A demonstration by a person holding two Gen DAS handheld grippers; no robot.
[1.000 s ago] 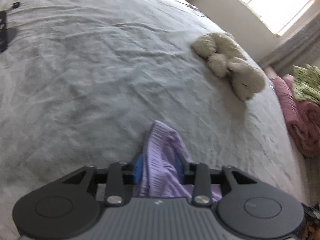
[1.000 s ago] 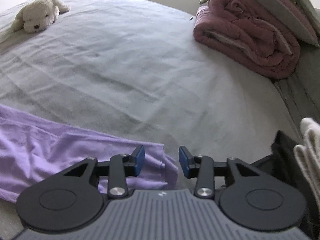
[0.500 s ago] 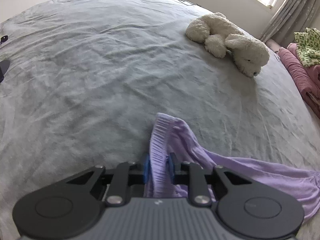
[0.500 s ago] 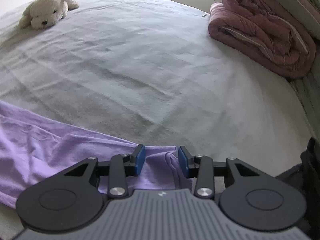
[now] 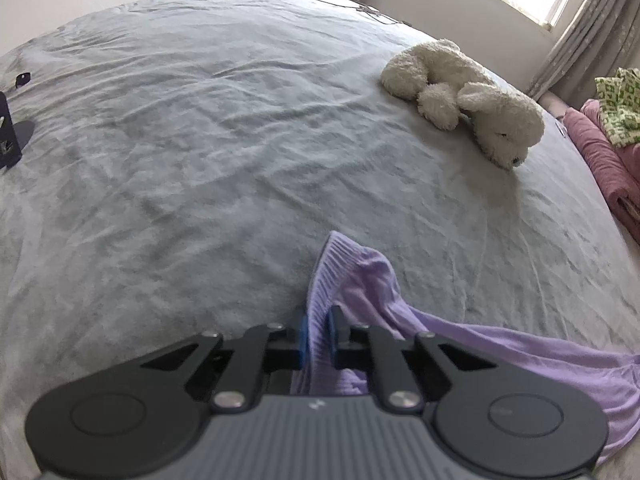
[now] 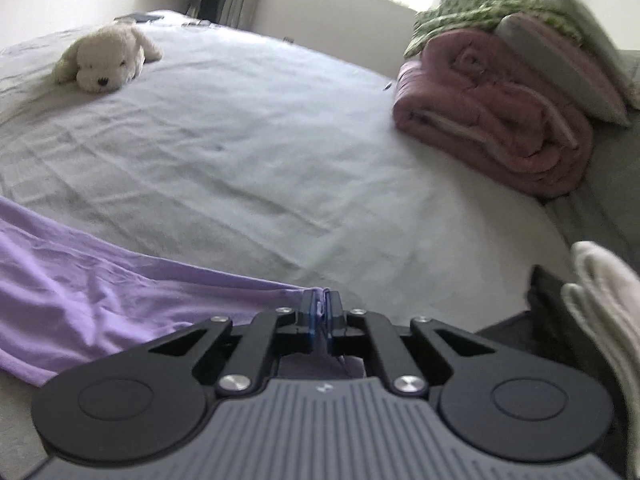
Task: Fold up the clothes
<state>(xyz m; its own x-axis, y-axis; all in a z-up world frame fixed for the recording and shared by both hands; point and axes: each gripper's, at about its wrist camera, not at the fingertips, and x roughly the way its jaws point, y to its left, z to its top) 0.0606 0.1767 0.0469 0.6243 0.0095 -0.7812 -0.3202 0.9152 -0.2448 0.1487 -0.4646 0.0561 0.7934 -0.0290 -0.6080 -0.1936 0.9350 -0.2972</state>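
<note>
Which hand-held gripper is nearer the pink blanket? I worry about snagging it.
The right hand-held gripper: the pink blanket lies just ahead to its right. From the left hand-held gripper, it sits far off at the bed's edge.

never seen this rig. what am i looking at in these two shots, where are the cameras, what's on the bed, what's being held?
There is no robot arm here. A person holds a two-finger gripper in each hand, and each gripper carries a fisheye camera looking forward along its fingers, so the dark plastic at the bottom of each picture is the gripper itself.

In the left wrist view, the left gripper has just been closing and now pinches a ribbed edge of a purple garment. In the right wrist view, the right gripper has likewise just closed on another edge of the same garment, which stretches across the grey bed sheet between them.

Also on the bed: a white plush dog, and a rolled pink blanket with green patterned bedding on top. The task is folding clothes.
</note>
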